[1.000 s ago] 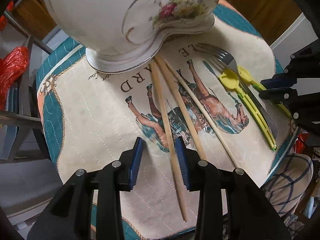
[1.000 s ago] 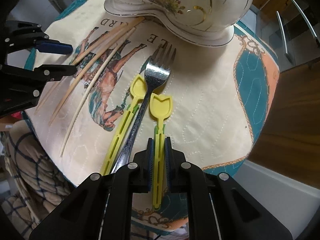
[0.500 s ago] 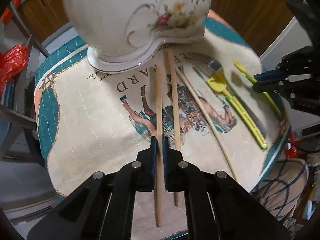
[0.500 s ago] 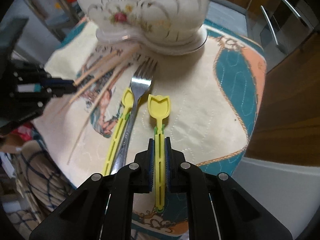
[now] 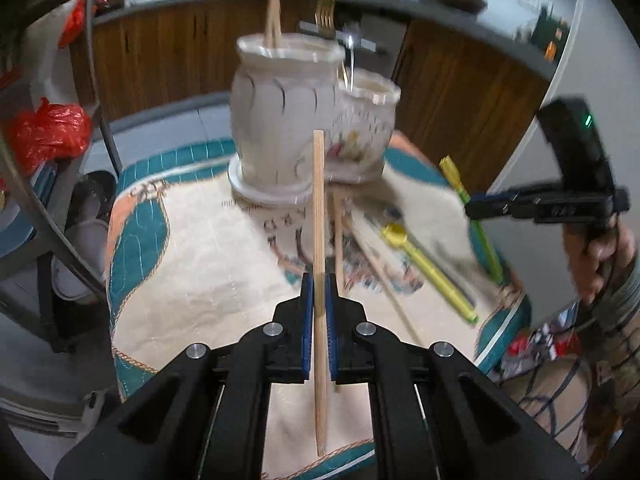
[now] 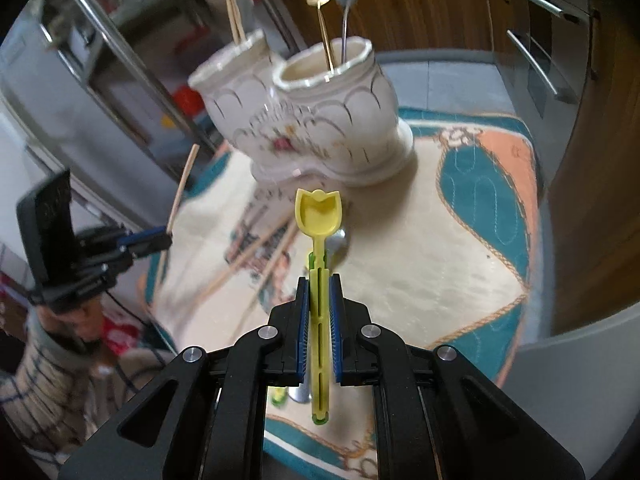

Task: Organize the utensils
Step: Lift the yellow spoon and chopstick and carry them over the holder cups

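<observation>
Wooden chopstick (image 5: 319,216) is clamped between the left gripper (image 5: 319,300)'s fingers, lifted above the quilted mat (image 5: 208,272) in front of the ceramic two-pot holder (image 5: 304,120). The right gripper (image 6: 319,304) has its fingers pinched on a yellow plastic spoon (image 6: 318,216), raised over the mat. Two more chopsticks (image 5: 340,240) and another yellow spoon (image 5: 432,268) lie on the mat; forks (image 6: 324,20) stand in the holder.

Yellow spoon (image 6: 318,216), floral white holder (image 6: 316,128)

left gripper (image 5: 319,300): clamped on chopstick (image 5: 319,216) | lifted off mat (image 5: 208,264) | holder (image 5: 288,120) beyond
</observation>
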### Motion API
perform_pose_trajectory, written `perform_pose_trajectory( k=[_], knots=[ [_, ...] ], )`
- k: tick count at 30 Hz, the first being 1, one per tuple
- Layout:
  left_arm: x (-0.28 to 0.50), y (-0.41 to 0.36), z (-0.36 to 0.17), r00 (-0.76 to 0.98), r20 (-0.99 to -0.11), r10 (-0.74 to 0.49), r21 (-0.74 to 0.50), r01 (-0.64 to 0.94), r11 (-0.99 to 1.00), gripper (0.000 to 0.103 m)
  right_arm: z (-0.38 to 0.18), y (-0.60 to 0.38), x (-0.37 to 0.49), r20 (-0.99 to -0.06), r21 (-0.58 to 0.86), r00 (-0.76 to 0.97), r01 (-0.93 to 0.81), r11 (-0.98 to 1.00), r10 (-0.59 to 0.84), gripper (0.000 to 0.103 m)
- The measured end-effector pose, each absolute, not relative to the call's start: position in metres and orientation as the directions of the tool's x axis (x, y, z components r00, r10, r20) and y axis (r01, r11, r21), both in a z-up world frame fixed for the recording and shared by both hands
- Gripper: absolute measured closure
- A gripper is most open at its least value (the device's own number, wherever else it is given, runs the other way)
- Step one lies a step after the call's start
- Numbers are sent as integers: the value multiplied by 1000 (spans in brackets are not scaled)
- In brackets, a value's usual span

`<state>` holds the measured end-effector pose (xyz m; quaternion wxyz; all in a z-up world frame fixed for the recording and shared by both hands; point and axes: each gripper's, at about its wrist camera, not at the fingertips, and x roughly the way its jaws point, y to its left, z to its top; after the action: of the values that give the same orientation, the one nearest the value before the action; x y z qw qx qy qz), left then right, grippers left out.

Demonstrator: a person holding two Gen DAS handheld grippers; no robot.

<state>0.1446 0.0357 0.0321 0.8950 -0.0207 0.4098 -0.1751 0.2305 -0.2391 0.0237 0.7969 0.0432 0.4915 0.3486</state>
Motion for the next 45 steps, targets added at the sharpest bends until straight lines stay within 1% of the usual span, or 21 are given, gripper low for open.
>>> perform_pose_trajectory(
  k=[2,5,8,13,15,17,22,28,31,33,36,38,43,45],
  knots=[
    [143,43,38,653,-683,-327,-192,272,943,98,28,-242,230,-714,440,308,-502,745,629,92],
    [142,48,49,721,-602,-344,-241,246,939,98,38,-242,228,-664,471,346,-496,730,663,92],
    [144,53,64,773,-513,-374,-299,247,922,98,50,-240,229,-623,458,407,-501,734,668,92],
    [160,54,76,828,-425,-365,-350,222,910,98,65,-232,228,-543,417,526,-509,753,655,92],
    [164,54,82,847,-398,-352,-355,211,911,98,69,-230,229,-495,416,567,-510,752,659,92],
    [169,54,92,872,-351,-342,-356,214,910,98,74,-229,232,-448,416,598,-519,747,665,92],
    [179,45,114,914,-266,-306,-308,220,926,98,87,-220,245,-353,401,644,-552,731,679,92],
    [196,41,137,957,-115,-267,-296,223,929,98,101,-211,260,-288,338,696,-569,750,658,92],
    [204,41,140,971,-72,-226,-276,198,940,98,109,-210,265,-242,311,723,-574,757,647,92],
    [208,43,141,975,-54,-213,-286,189,939,98,113,-210,268,-213,300,735,-578,759,644,92],
    [216,46,141,980,-26,-197,-299,180,937,98,117,-206,277,-186,291,743,-583,758,643,92],
    [218,46,142,987,4,-163,-290,157,944,98,116,-203,281,-172,282,758,-575,768,630,92],
    [229,42,135,989,35,-146,-267,150,952,98,104,-194,295,-173,285,767,-562,777,618,92],
    [235,38,132,990,24,-140,-241,142,960,98,98,-190,300,-186,284,771,-551,784,609,92]
  ],
)
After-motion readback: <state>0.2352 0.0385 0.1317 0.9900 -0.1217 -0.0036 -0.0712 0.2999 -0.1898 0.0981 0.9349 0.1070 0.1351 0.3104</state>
